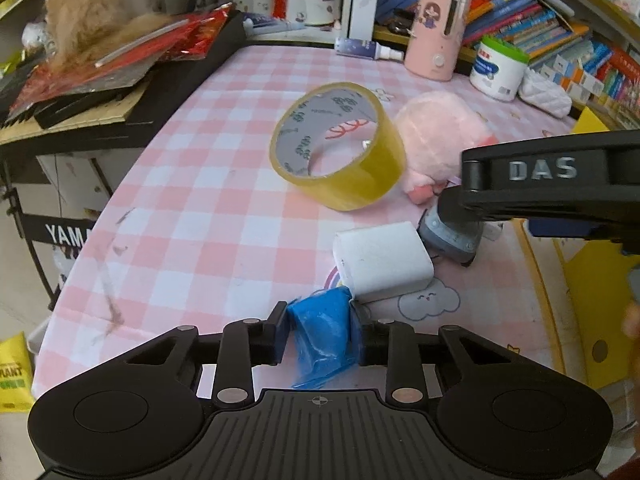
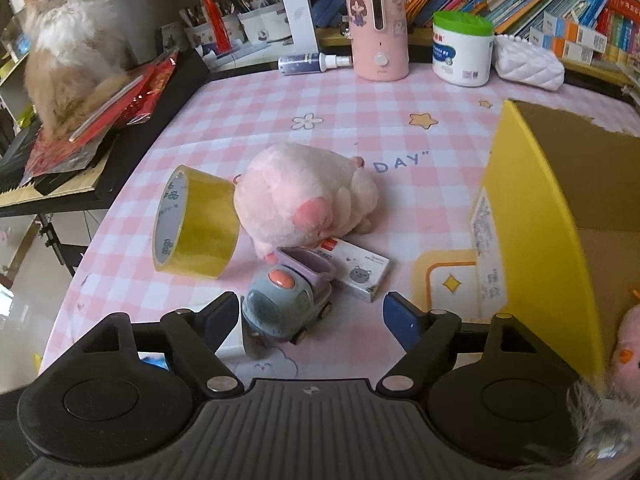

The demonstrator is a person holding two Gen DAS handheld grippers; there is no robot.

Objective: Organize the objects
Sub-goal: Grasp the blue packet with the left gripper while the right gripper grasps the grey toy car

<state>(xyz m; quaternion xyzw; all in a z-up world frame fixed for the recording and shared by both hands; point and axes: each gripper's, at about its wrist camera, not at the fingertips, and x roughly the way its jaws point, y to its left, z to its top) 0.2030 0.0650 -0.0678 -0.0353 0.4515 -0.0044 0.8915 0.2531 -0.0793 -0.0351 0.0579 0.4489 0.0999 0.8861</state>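
Left gripper (image 1: 320, 332) clamped on blue bag roll (image 1: 323, 334) near table (image 1: 192, 216) front edge; thin plastic may slip; right gripper (image 2: 312, 312) spread, nudging toy car (image 2: 282, 308) may roll it.

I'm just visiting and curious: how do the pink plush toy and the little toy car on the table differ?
The plush toy is pink, soft and furry; the toy car is grey-blue, hard and smooth, with an orange knob on top. The plush toy is clearly larger. It lies slumped on its side, while the toy car stands on its wheels between the right gripper's open fingers. Both rest on the checked tablecloth, close together.
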